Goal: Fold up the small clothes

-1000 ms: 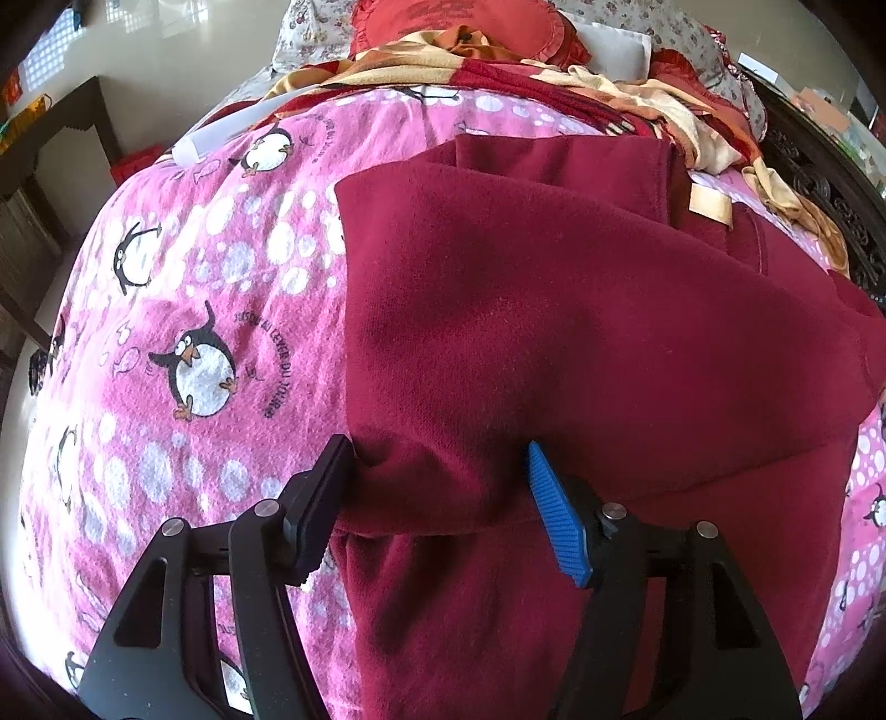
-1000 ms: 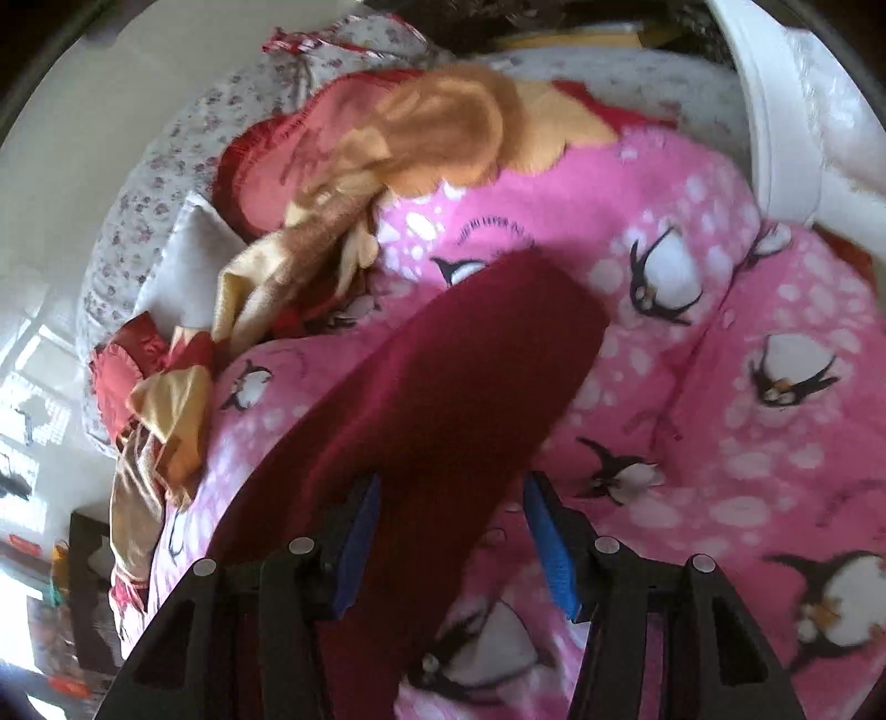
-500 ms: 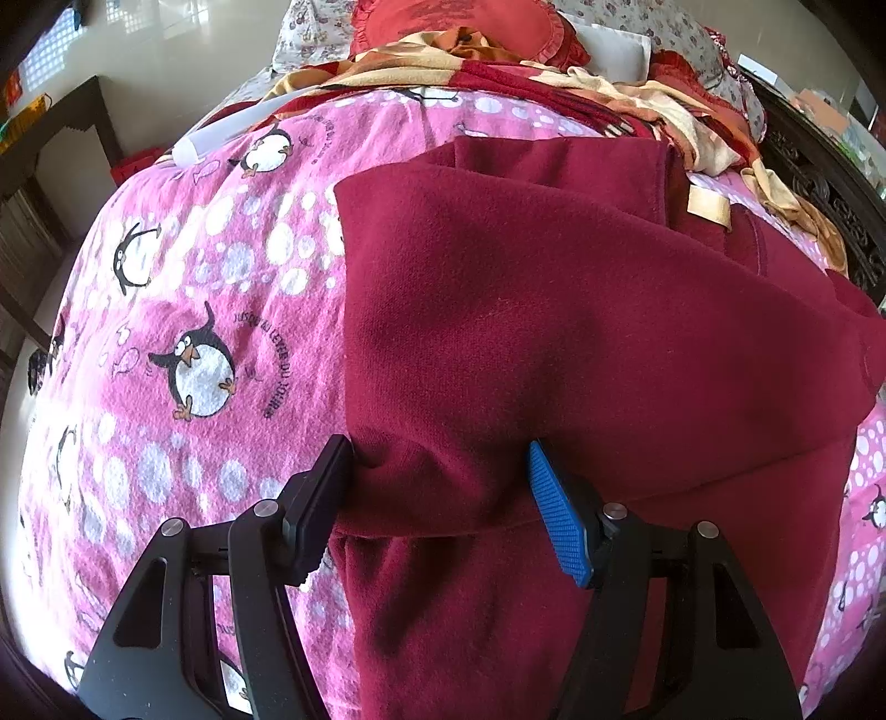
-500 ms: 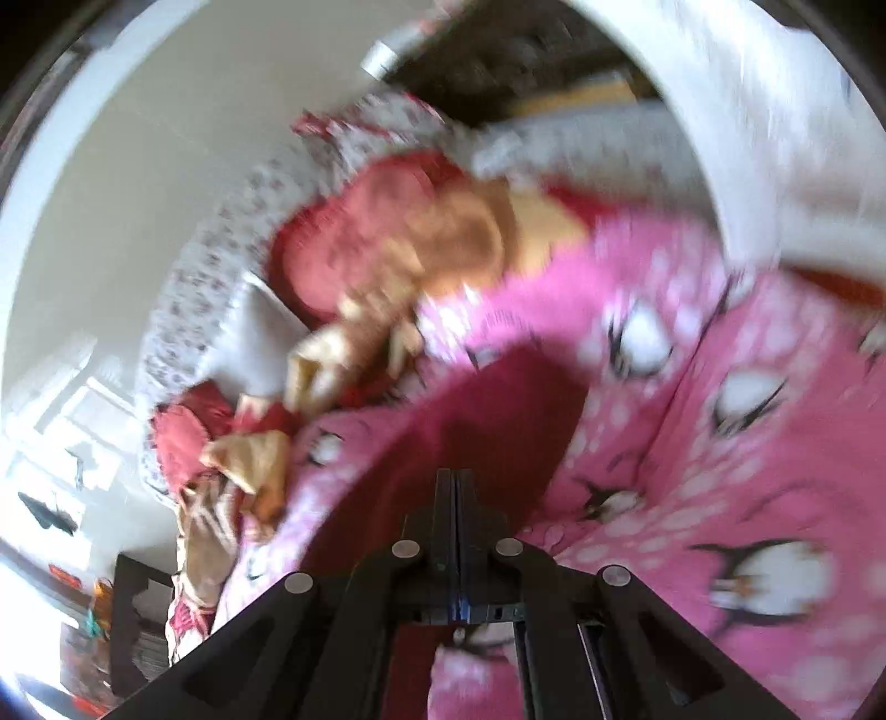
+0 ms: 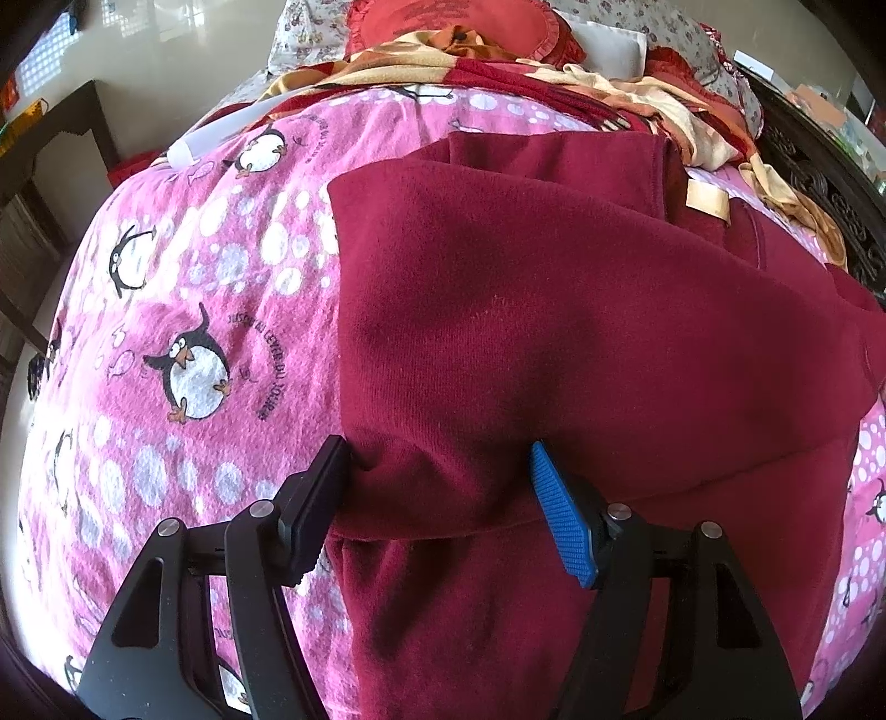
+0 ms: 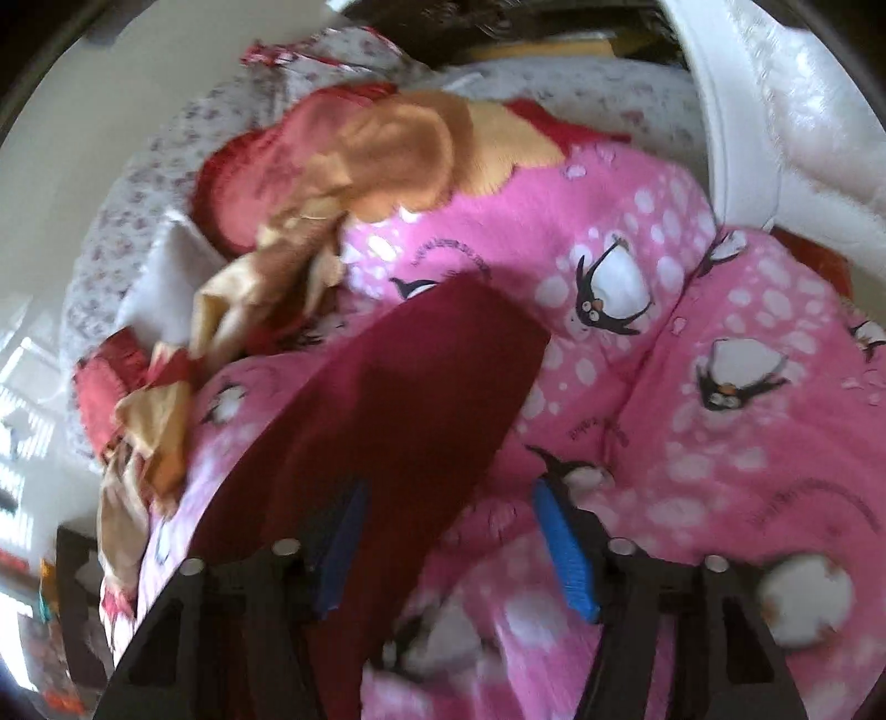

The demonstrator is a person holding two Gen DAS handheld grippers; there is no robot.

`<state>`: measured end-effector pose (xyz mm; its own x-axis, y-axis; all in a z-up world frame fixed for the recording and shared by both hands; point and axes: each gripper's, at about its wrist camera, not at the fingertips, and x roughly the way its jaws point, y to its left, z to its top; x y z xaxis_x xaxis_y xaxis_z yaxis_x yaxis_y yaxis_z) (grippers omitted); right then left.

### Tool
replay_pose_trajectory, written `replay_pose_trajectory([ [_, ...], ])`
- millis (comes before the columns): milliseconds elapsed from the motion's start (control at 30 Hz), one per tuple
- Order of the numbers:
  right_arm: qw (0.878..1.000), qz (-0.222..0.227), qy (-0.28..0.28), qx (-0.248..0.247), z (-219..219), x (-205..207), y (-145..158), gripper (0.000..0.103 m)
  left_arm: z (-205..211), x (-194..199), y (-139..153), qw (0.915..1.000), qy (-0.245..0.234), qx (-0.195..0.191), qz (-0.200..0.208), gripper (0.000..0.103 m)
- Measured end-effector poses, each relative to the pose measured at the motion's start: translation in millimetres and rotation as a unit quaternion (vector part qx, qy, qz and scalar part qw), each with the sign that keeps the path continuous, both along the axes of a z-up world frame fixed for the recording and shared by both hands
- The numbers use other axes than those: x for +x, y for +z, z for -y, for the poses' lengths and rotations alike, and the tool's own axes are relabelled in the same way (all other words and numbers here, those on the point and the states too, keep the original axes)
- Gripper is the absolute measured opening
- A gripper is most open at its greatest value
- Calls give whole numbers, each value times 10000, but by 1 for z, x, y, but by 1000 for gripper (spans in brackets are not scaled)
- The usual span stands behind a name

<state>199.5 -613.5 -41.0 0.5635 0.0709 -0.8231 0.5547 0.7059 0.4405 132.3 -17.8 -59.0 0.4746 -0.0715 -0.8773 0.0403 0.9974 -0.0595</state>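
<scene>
A dark red garment (image 5: pixel 554 343) lies partly folded on a pink penguin-print blanket (image 5: pixel 183 288). In the left wrist view my left gripper (image 5: pixel 443 509) is open, its jaws astride the near folded edge of the garment and not pinching it. In the right wrist view, which is blurred, the garment (image 6: pixel 421 387) runs as a long strip away from me. My right gripper (image 6: pixel 454 543) is open just above the garment's near right edge, with the left finger over the cloth and the right finger (image 6: pixel 565 548) over the blanket (image 6: pixel 720 443).
A heap of orange, cream and red clothes (image 5: pixel 554 72) lies at the far end of the bed, with a red cushion (image 5: pixel 459 22) behind it. A dark carved bed frame (image 5: pixel 819 183) runs along the right. A white padded headboard (image 6: pixel 775 111) stands at the right in the right wrist view.
My right gripper shut half a second ago while lifted, and has now opened again and come back down over the garment's edge. My left gripper and the garment have not moved.
</scene>
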Motion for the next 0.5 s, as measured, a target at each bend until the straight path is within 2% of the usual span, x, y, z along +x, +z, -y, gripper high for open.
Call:
replay_pose_trajectory([
  [100,9990,-330,-237,202,7,21,-15,57,-1,2,-1,10000,2,-13,-22,69],
  [133,9980,-306,-348,430,10,24,-23,57,-1,2,-1,10000,4,-8,-24,69],
  [200,9971,-205,-501,528,14,23,-31,56,-1,3,-1,10000,-4,4,-29,69],
  [233,9967,-80,-607,527,17,20,-30,48,-1,3,-2,10000,-14,13,-39,69],
  [267,9961,49,-673,566,20,16,-28,28,-1,4,-2,10000,-21,13,-50,69],
  [300,9949,245,-720,667,24,10,-25,14,-2,4,-2,10000,-27,1,-63,69],
  [333,9924,521,-768,811,29,1,-18,5,-2,5,-2,10000,-28,-15,-74,69],
  [400,9913,782,-745,754,34,-14,-1,5,-3,5,-1,10000,-27,-36,-74,69],
  [500,9893,1265,-536,484,43,-46,45,5,-3,3,3,10000,-31,-56,-49,69],
])
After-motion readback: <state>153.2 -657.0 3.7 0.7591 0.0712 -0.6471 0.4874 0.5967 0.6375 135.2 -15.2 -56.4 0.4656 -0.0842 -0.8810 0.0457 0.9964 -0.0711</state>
